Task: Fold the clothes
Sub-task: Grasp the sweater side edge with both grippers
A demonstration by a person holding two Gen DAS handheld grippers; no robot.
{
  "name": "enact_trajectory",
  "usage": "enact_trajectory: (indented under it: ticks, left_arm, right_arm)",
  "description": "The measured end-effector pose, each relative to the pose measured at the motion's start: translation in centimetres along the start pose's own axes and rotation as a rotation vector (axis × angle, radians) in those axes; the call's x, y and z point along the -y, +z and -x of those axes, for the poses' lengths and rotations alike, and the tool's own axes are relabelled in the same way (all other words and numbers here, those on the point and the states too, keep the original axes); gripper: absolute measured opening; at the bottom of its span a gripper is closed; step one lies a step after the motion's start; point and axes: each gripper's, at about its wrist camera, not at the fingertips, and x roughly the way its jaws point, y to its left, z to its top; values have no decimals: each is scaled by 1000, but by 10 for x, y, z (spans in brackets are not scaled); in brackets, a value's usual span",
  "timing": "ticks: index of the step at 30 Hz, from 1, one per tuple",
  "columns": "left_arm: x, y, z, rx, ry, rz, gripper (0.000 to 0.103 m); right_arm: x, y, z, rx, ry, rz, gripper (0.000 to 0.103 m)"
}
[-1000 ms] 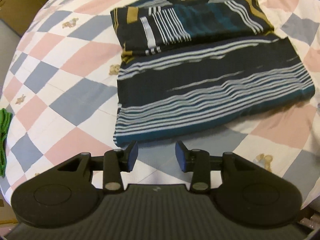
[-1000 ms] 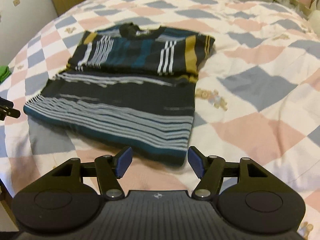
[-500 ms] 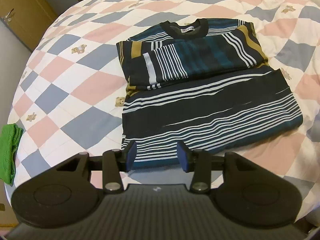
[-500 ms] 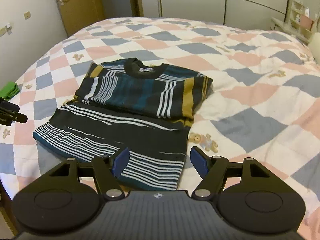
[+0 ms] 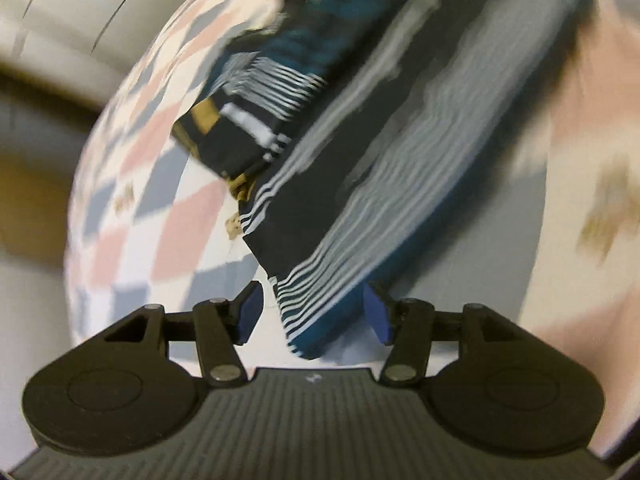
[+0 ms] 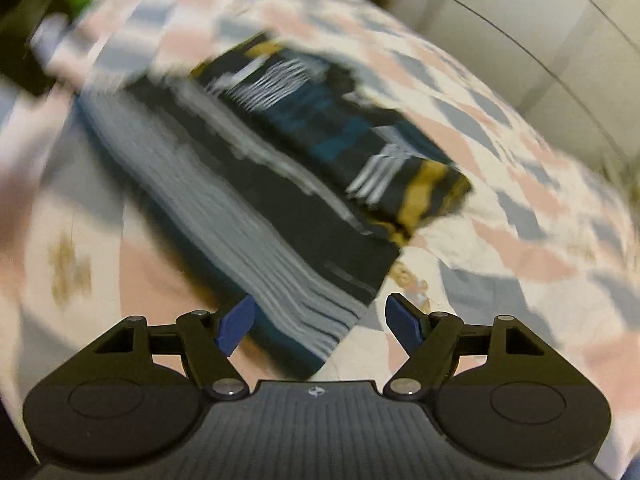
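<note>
- Beneath everything lies a bed with a checked quilt (image 5: pixel 132 208) of pink, grey-blue and white patches; pale cupboard doors (image 6: pixel 560 32) stand behind it. Both views are heavily smeared, so fine detail is lost.
- On the quilt lies the striped sweater (image 5: pixel 360 152), dark with white, teal and mustard bands, its sleeves already folded across the chest and its body spread flat.
- My left hand-held gripper (image 5: pixel 312 312) has its jaws spread wide, one either side of the sweater's lower corner; I cannot tell whether a pad touches the cloth.
- My right hand-held gripper (image 6: pixel 320 324) is likewise parted and holding nothing, with the other hem corner (image 6: pixel 320 340) between its fingers.
- I judge the knit light, soft and floppy: it will sag and drape, not slide or break.
- Best hold, I think, is the two hem corners, pinching all layers together so the bottom edge lifts evenly towards the collar.
- Gripping one layer only would probably leave the fold crooked.
</note>
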Motion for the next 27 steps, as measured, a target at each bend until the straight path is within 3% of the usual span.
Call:
enact_trajectory:
  ticks: [3,7,12,14,15,16,17,18,19,22,24,25,27]
  left_arm:
    - [24,-21,-21,30,53,-165,52]
    - [46,-41,-45,70,121,-312,52]
    - [54,-49,-62,120,169,-356,55]
    - [53,-50,-66,144,185,-366,51]
    - [50,-49,-67,153,178,-368,45]
    - [47,-48,-69,154,158,-364,27]
    - [43,-48,-69,156,140,-360,21]
    - [40,-48,-67,169,139,-352,19]
    - [36,-49,-65,183,140,-344,17]
    - [32,-51,-64,212,165,-338,17]
    - [40,-51,-73,196,166,-394,20]
    - [47,-52,-79,185,170,-438,20]
    - [60,-53,-89,185,235,-499,19]
  right_arm:
    - [-35,-17,-21,-29,-48,207,75]
    - [-67,-35,-46,-24,-143,374,76]
    - [-89,-53,-75,-32,-262,575,70]
    - [-95,-60,-87,-37,-307,654,66]
    - [-94,-59,-88,-47,-295,645,60]
    - [-92,-57,-89,-56,-282,634,56]
    - [-90,-56,-90,-65,-269,624,49]
    - [-88,-55,-91,-75,-255,613,17]
    - [-87,-54,-93,-84,-242,602,15]
    - [-80,-48,-90,-88,-234,559,13]
    - [-77,-45,-90,-85,-254,543,14]
    - [-77,-45,-95,-94,-264,553,30]
    - [-80,-47,-110,-112,-308,622,46]
